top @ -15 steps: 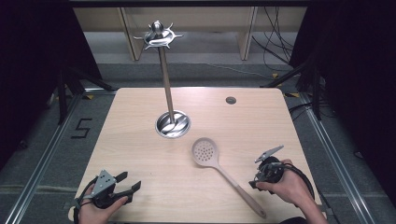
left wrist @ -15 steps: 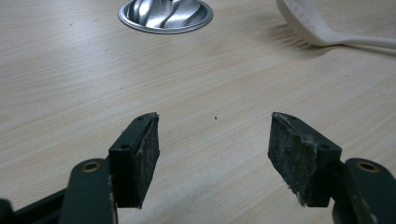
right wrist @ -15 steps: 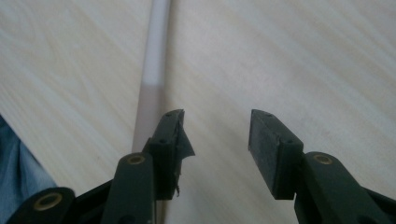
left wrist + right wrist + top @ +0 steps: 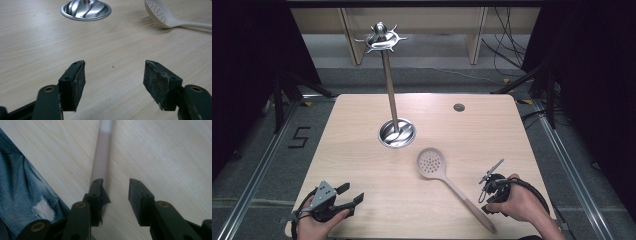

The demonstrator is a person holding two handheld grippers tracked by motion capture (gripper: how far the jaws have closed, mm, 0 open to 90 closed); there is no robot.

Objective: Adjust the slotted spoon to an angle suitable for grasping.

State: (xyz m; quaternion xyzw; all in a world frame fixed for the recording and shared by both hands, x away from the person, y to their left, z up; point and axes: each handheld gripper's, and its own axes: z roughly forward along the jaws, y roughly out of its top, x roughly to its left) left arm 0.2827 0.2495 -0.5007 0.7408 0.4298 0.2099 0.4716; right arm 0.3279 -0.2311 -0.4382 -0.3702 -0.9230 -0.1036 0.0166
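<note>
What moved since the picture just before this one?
Hardly anything. The right gripper has turned a little toward the slotted spoon, its open jaws near the handle without holding it. The left gripper, also open, the spoon and the metal stand stayed where they were.

Left hand [image 4: 314, 225]: enters from the bottom left corner of the high view, gripping the left hand-held gripper [image 4: 351, 193], which lies low and roughly level with its jaws set wide apart and nothing between them, grey plate on top. Right hand [image 4: 517, 204]: enters from the bottom right, wrapped around the right hand-held gripper [image 4: 487, 189] with its cable looping over the wrist. Its jaws stand partly apart, closed on nothing, and point down and towards the left hand.
</note>
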